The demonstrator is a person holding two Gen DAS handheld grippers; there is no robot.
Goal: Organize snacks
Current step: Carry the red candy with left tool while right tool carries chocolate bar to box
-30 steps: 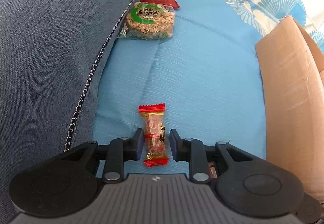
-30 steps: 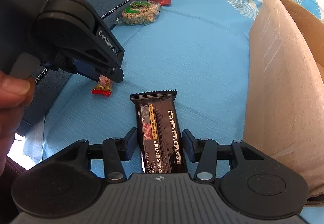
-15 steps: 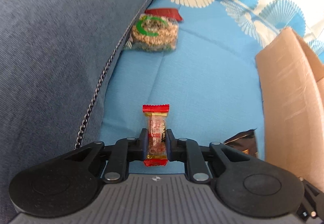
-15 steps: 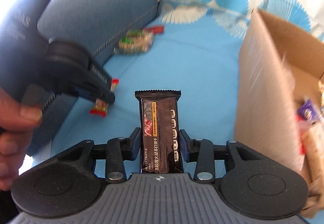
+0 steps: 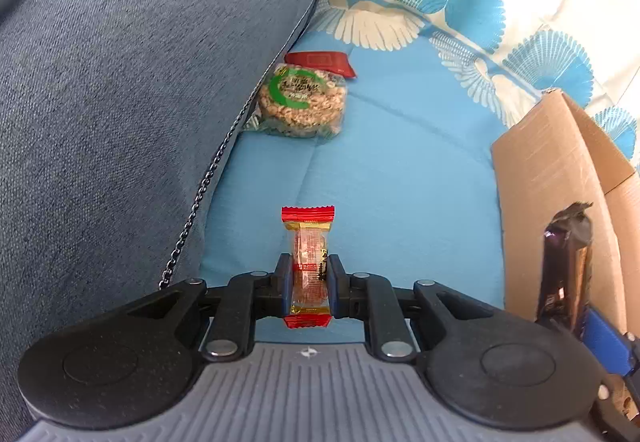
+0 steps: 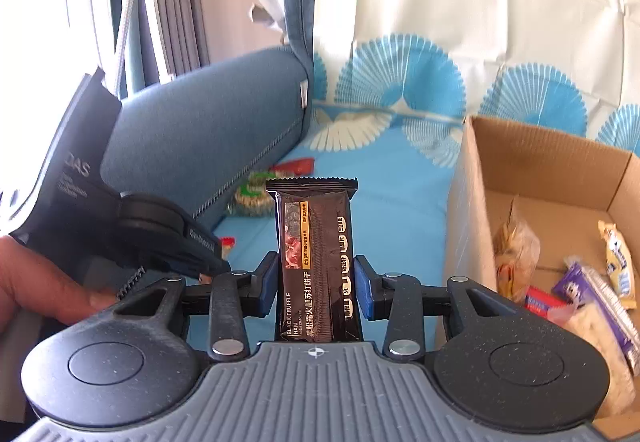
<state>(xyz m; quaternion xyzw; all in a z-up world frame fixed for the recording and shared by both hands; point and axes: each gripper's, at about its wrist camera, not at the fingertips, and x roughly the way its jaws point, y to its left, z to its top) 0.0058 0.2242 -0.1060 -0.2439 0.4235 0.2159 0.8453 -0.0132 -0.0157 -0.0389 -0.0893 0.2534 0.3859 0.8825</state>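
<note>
Left wrist view: the left gripper point(image 5: 307, 278) is now clenched on the small red-and-gold candy point(image 5: 307, 262), its pads pinching the wrapper's middle, where a second ago the jaws stood open on either side of it as it lay on the blue sofa cover point(image 5: 400, 182). Further up that cover, against the grey-blue cushion point(image 5: 120, 102), a round cereal cake packet point(image 5: 302, 104) and a red packet point(image 5: 320, 62) just behind it are still waiting. At the right edge the dark bar now shows raised beside the cardboard box point(image 5: 552, 178).

Right wrist view: the right gripper point(image 6: 316, 280) has closed on the black truffle cracker bar point(image 6: 316, 258) and lifted it off the cover; the bar stands upright between the pads, clear of the fabric, and the view has swung up so that the box's inside shows, with several snacks point(image 6: 592, 282) already in it. A hand point(image 6: 44, 282) holds the left tool at the left of this view.

Both grips look secure, so both snacks seem ready to be carried right, over the box wall, and dropped in; the two packets by the cushion would remain.
</note>
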